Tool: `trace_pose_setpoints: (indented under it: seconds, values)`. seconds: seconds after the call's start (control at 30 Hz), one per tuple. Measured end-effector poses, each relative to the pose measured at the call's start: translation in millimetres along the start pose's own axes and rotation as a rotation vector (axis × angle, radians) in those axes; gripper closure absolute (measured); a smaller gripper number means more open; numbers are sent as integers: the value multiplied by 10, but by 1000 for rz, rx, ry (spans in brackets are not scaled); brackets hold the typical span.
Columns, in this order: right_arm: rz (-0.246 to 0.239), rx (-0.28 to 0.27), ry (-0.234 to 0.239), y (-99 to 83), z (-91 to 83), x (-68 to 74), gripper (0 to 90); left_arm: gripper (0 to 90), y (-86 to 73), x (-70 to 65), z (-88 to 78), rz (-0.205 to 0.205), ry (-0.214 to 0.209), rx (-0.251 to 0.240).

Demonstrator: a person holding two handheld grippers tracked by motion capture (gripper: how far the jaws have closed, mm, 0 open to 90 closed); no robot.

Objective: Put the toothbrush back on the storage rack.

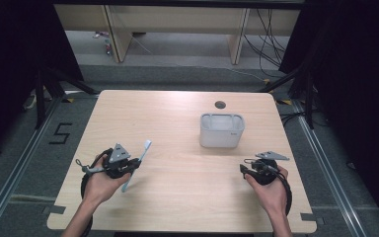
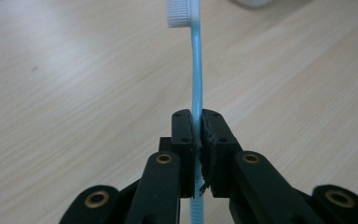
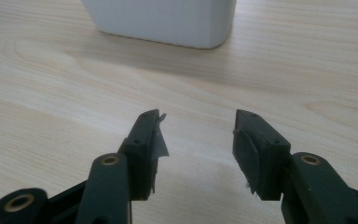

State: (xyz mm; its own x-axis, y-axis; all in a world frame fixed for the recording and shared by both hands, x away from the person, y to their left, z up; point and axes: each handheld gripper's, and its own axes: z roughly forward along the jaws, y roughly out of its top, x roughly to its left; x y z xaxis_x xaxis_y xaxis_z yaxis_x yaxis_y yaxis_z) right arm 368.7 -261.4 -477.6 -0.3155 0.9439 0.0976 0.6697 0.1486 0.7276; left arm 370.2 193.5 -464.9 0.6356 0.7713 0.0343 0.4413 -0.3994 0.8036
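A light blue toothbrush (image 1: 137, 165) with a white bristle head (image 2: 182, 13) is clamped at mid-handle in my left gripper (image 1: 134, 165), held over the table's left side. In the left gripper view its handle (image 2: 196, 70) runs straight up from between the shut jaws, and its tail pokes out below them. My right gripper (image 1: 243, 170) hovers low near the table's right front, jaws apart with nothing between them (image 3: 196, 135). A white rectangular container (image 1: 221, 130) stands upright ahead of it, right of centre; its base (image 3: 161, 21) shows at the top of the right gripper view.
The pale wooden table (image 1: 177, 207) has a round cable hole (image 1: 220, 104) near its far edge. Black curtains flank both sides, and floor cables (image 1: 266, 39) lie beyond the table. Bare wood lies between the two grippers.
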Motion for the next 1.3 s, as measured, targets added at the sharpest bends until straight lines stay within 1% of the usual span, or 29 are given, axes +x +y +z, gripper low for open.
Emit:
trace_pose_setpoints:
  seconds: [0.03,0.07,0.1,0.17,0.23,0.3,0.33,0.37,0.4,0.43,0.5,0.53,0.57,0.63,0.67,0.7,0.77,0.8,0.87,0.9,0.93,0.97,1.0,1.03,1.07,1.1,1.17,1.2,1.3]
  values:
    - [0,0,0,0,0,0,524,836,0,0,0,0,0,0]
    - [26,7,-11,-3,-1,36,527,836,-13,6,-8,7,-7,-20]
    - [-11,4,5,-4,-9,25,534,836,-37,-7,-7,-6,0,-76]
    - [18,3,39,-13,3,59,540,836,-65,-4,-1,-9,-7,-117]
    - [-2,-16,62,-15,23,72,543,836,-85,-5,4,-14,-13,-140]
    - [28,-4,53,-12,16,133,547,836,-101,-9,11,-25,-16,-168]
    - [-25,-25,48,-8,33,105,548,836,-110,-9,16,-31,-17,-197]
    - [11,-41,90,-11,42,139,550,836,-115,-11,24,-36,-25,-219]
    - [-14,-32,63,-3,24,131,551,836,-115,-11,24,-36,-25,-219]
    - [0,-44,96,-4,32,143,553,837,-117,-18,28,-36,-33,-259]
    - [-23,-58,88,-2,21,161,555,836,-111,-36,37,-35,-42,-265]
    - [-12,-62,115,-5,30,175,556,836,-110,-51,49,-43,-50,-279]
    - [0,-62,98,-7,18,197,557,836,-106,-62,45,-38,-48,-272]
    - [-27,-82,94,-7,18,200,560,836,-101,-81,60,-35,-54,-305]
    - [-25,-89,94,-6,15,210,562,836,-96,-91,59,-35,-54,-315]
    - [-12,-100,129,-9,16,218,563,836,-92,-99,57,-35,-52,-323]
    - [-11,-113,108,-13,16,239,565,836,-86,-106,56,-30,-54,-335]
    - [6,-108,121,-12,15,262,566,836,-84,-110,65,-32,-60,-355]
    - [-13,-112,129,-10,12,258,567,836,-76,-117,54,-30,-60,-359]
    - [-41,-131,130,-10,16,266,568,836,-72,-117,64,-32,-73,-391]
    - [-35,-126,126,-7,20,280,568,836,-69,-121,51,-31,-69,-384]
    - [3,-104,140,-10,-5,319,568,836,-69,-121,51,-31,-69,-384]
    - [-31,-134,149,-7,19,301,568,836,-65,-127,56,-34,-76,-401]
    - [-24,-132,144,-9,20,321,569,836,-64,-128,59,-35,-77,-407]
    - [-50,-143,133,-3,23,320,569,836,-62,-129,62,-38,-79,-414]
    - [-17,-125,147,-3,-2,355,569,836,-59,-131,65,-41,-83,-419]
    - [-51,-150,147,8,15,360,570,836,-52,-134,71,-46,-87,-435]
    - [-23,-158,167,7,6,391,571,836,-52,-134,71,-46,-87,-435]
    - [-72,-176,149,25,15,395,571,836,-33,-137,76,-49,-96,-462]
